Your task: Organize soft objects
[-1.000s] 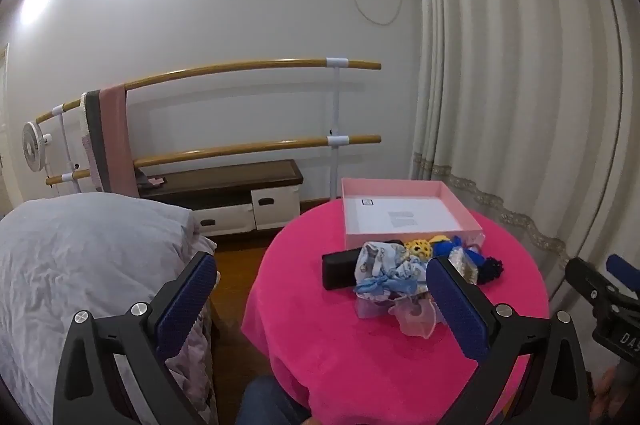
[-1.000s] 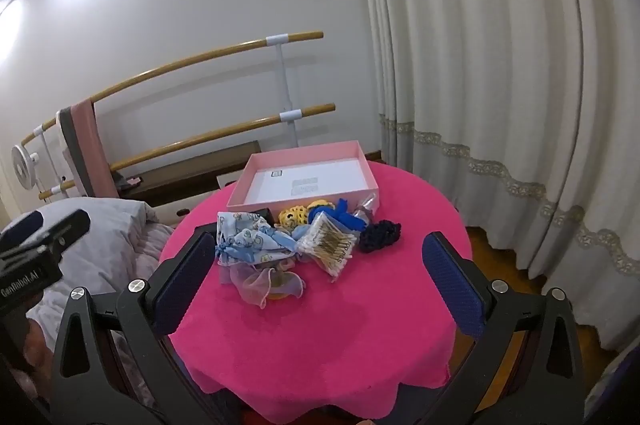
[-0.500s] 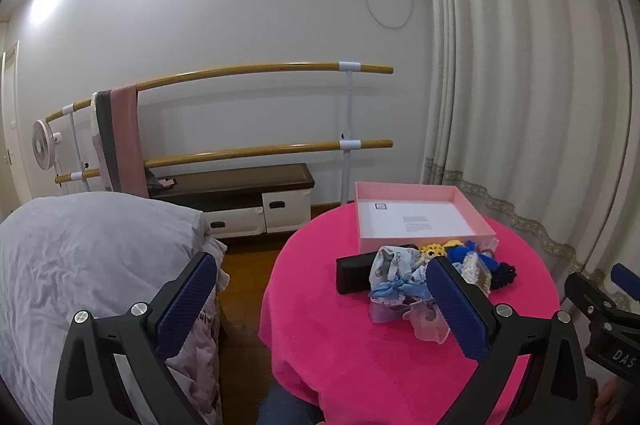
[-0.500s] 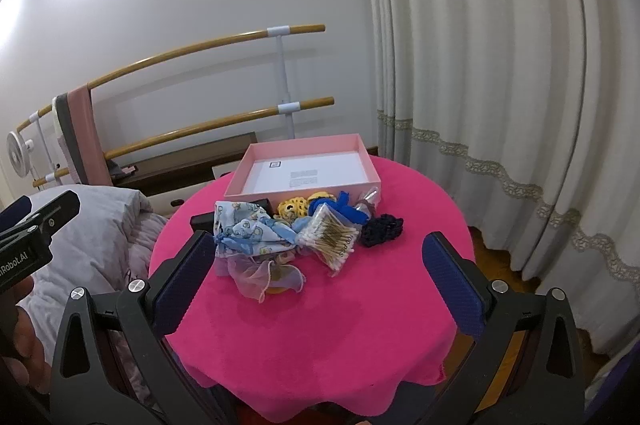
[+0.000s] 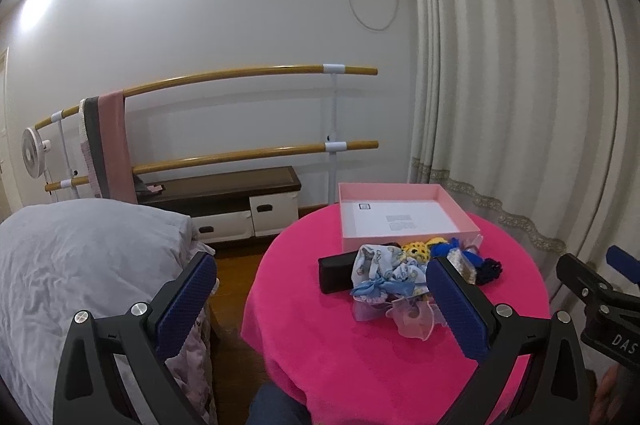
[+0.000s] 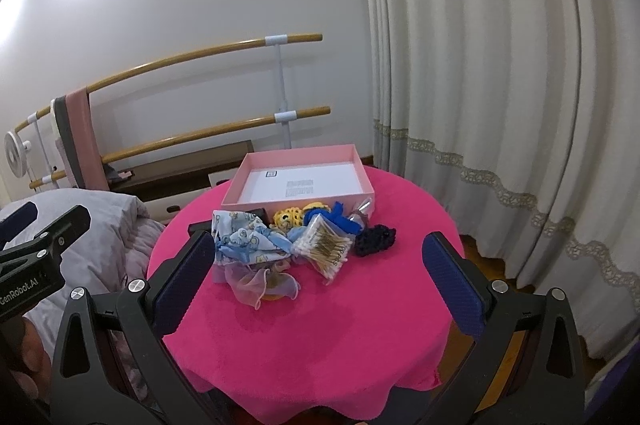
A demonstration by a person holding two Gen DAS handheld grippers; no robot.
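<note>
A heap of soft things lies mid-table: a blue-and-white printed cloth (image 6: 244, 239) (image 5: 380, 265), a sheer pink scrunchie (image 6: 260, 285), a yellow crochet piece (image 6: 290, 215), a blue crochet piece (image 6: 334, 215), a black scrunchie (image 6: 376, 239) and a bag of cotton swabs (image 6: 326, 247). An open pink box (image 6: 304, 181) (image 5: 400, 215) stands empty behind them. My left gripper (image 5: 324, 301) is open and empty, short of the table's left side. My right gripper (image 6: 320, 277) is open and empty, before the heap.
The round table wears a pink cloth (image 6: 320, 337). A black case (image 5: 336, 271) lies left of the heap. A bed with grey bedding (image 5: 80, 265) is at left. Ballet bars (image 5: 240, 77), a low cabinet (image 5: 224, 201) and curtains (image 6: 500, 85) stand behind.
Both grippers have drawn back and risen a little, so the table sits lower and farther in both views. Nothing on the table has moved.
</note>
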